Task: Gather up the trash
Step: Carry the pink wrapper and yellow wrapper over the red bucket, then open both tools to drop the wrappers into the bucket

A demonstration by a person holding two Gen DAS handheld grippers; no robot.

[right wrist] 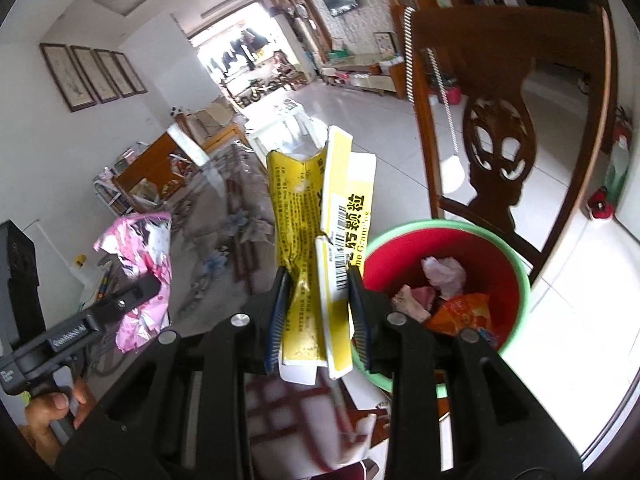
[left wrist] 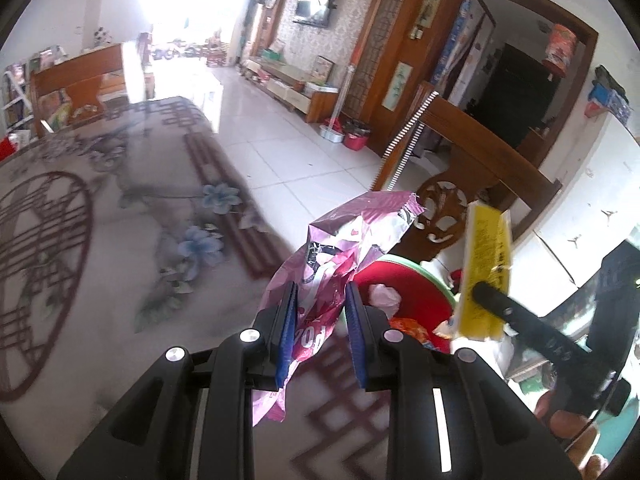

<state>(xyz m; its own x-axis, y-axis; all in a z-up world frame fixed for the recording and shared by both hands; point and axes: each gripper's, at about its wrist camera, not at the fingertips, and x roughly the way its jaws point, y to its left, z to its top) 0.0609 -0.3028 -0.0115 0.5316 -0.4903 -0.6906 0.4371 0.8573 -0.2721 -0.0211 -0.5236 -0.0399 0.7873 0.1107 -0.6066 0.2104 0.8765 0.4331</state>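
Pink wrapper (left wrist: 320,276) clamped in left tool (left wrist: 320,300); yellow box (right wrist: 320,248) in right tool (right wrist: 318,284), beside bin (right wrist: 516,280).

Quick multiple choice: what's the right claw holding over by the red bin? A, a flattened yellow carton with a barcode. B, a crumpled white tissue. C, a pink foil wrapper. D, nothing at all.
A: the right claw is clamped on the flattened yellow carton, beside the red bin; the pink foil wrapper sits in the left claw.
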